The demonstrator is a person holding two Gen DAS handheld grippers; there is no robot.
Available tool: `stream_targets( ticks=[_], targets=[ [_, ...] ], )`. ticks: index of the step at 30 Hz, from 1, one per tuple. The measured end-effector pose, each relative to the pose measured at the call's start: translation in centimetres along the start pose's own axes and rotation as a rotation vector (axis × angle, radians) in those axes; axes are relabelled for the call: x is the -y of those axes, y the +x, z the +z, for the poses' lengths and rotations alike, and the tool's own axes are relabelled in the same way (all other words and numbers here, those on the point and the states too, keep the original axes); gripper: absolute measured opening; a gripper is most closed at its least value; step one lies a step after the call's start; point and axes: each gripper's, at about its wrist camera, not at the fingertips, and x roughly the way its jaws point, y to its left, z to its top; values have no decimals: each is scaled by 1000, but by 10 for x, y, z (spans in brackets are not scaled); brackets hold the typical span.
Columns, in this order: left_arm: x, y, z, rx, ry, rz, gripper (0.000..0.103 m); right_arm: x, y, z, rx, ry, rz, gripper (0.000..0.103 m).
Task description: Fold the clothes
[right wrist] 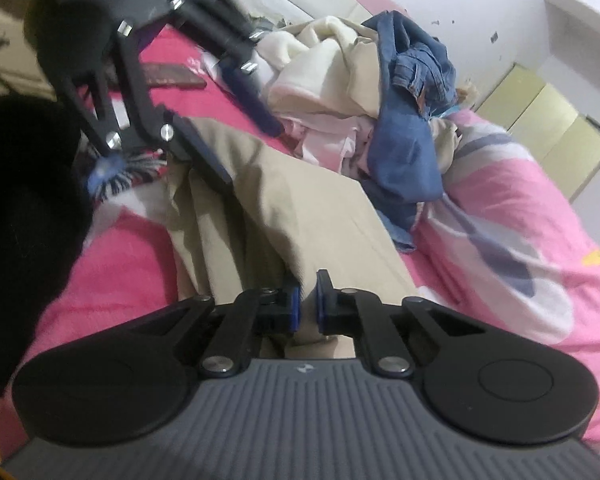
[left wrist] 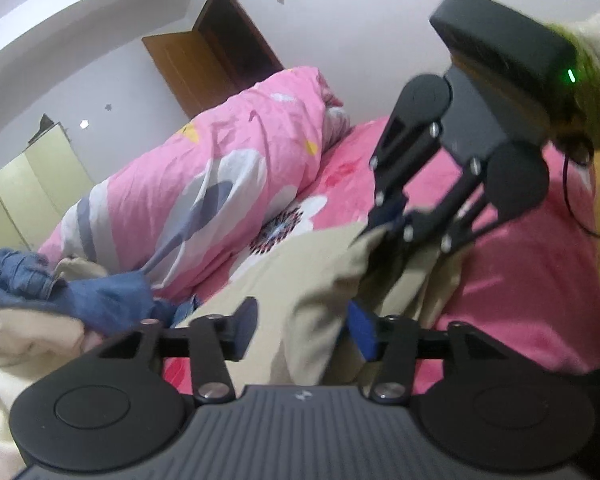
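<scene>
Now, on the left lies a pile of clothes [left wrist: 40, 304] with blue jeans [left wrist: 20, 276] on top, next to a rolled pink flowered quilt [left wrist: 204, 184]. Beige trousers [left wrist: 300, 280] lie spread on the pink bed sheet [left wrist: 540, 288] in the middle. The left gripper [left wrist: 304, 328] stands open, with a fold of the trousers between its blue pads but not squeezed. Further right, the right gripper [right wrist: 308, 304] is closed tight and pinches the edge of the beige trousers [right wrist: 300, 200]. Behind the quilt stands a brown door [left wrist: 188, 64].
</scene>
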Motion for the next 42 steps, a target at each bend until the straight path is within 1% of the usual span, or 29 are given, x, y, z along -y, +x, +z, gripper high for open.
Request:
stream_targets(
  ticks=[2, 3, 4, 5, 6, 8, 11, 12, 13, 15, 17, 18, 19, 20, 22, 27, 29, 30, 35, 36, 40, 42],
  targets=[
    [7, 12, 3, -15, 46, 5, 53, -4, 0, 1, -4, -22, -21, 6],
    [11, 19, 3, -26, 67, 14, 47, -5, 0, 2, -5, -25, -30, 6],
    [14, 26, 3, -38, 89, 24, 26, -6, -1, 2, -6, -29, -38, 6],
    [17, 32, 3, -49, 111, 33, 16, -7, -1, 2, -7, -33, -46, 6],
    [18, 32, 3, -40, 115, 43, 13, -7, -2, 3, -7, -37, -59, 5],
    [19, 27, 4, -15, 126, 69, 11, -8, -6, 5, -1, -38, -94, 5],
    [22, 23, -3, -30, 148, 90, 10, -11, -8, 7, 9, -24, -132, 5],
    [22, 25, -7, -54, 141, 88, 10, -14, -6, 4, 0, -21, -132, 5],
    [21, 28, -13, -79, 130, 80, 11, -17, -3, 1, -9, -18, -132, 5],
    [21, 25, -15, -88, 121, 86, 13, -25, 4, -8, -22, -26, -116, 5],
    [20, 22, -17, -95, 114, 94, 16, -31, 6, -8, -25, -47, -124, 5],
    [18, 18, -17, -92, 100, 102, 22, -31, 5, -6, -24, -48, -131, 5],
    [14, 12, -17, -88, 74, 109, 32, -30, 4, -5, -23, -37, -134, 5],
    [10, 5, -17, -86, 47, 112, 37, -29, 3, -5, -22, -30, -136, 5],
    [4, -9, -19, -93, -2, 115, 51, -28, 2, -7, -22, -23, -137, 5],
    [-5, -33, -32, -127, -112, 139, 53, -20, 9, -9, -19, -13, -135, 6],
    [-15, -37, -38, -129, -185, 142, 53, -17, 10, -9, -21, -5, -129, 6],
    [-22, -39, -40, -115, -237, 126, 53, -16, 10, -9, -22, -1, -127, 6],
    [-29, -33, -38, -68, -241, 87, 53, -10, 19, -8, -33, -7, -118, 7],
    [-28, -28, -37, -66, -229, 82, 53, -10, 21, -8, -35, -8, -118, 7],
    [-29, -21, -36, -61, -234, 37, 53, -17, 16, -6, -39, -12, -116, 7],
    [-31, -18, -36, -72, -252, 46, 53, -21, 13, -6, -40, -11, -116, 7]
  ],
)
